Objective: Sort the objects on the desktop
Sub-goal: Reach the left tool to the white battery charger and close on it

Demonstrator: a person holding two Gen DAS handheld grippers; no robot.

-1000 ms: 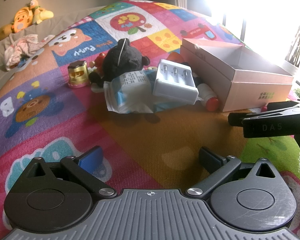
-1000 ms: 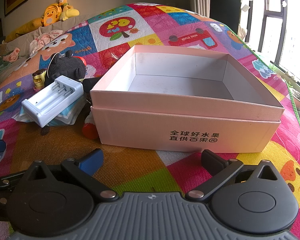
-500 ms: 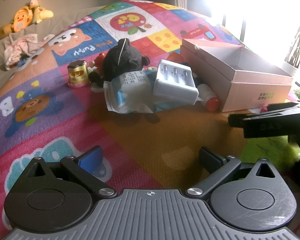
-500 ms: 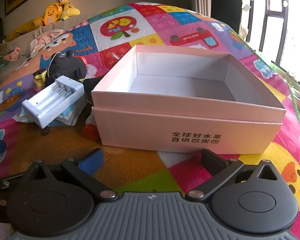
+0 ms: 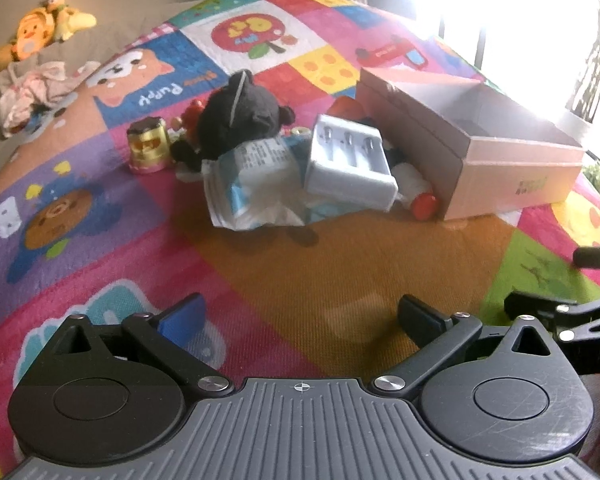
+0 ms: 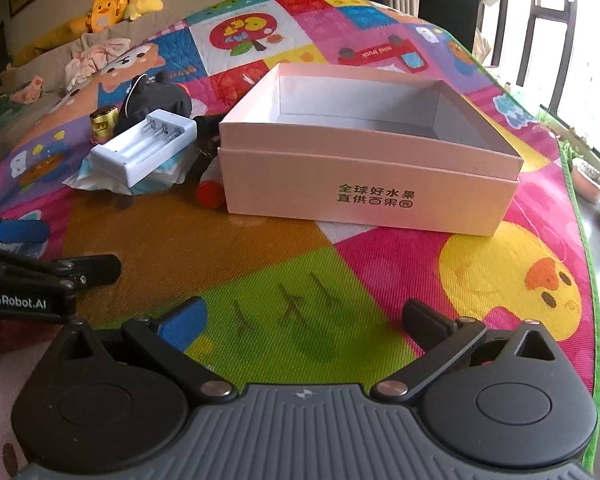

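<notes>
An open, empty pink box [image 6: 372,176] stands on the colourful play mat, also in the left wrist view [image 5: 476,152]. Left of it lies a pile: a white battery charger [image 5: 350,164] [image 6: 144,150], a black plush toy [image 5: 240,120] [image 6: 156,100], a white-and-blue packet [image 5: 252,184], a gold cup [image 5: 148,150] [image 6: 102,122] and a red-capped item [image 5: 424,206] [image 6: 210,196]. My left gripper [image 5: 300,314] is open and empty, well short of the pile. My right gripper [image 6: 304,314] is open and empty, in front of the box.
The mat's right edge [image 6: 580,240] borders a floor by bright windows with small potted plants [image 6: 590,178]. A sofa with yellow plush toys [image 6: 116,0] and crumpled clothes [image 6: 92,60] stands at the far left. The left gripper's fingers [image 6: 20,232] show at left in the right wrist view.
My right gripper has pulled back from the box and shifted right; the box now looks farther away. In the left wrist view the right gripper has dropped lower at right. The left gripper barely moved.
</notes>
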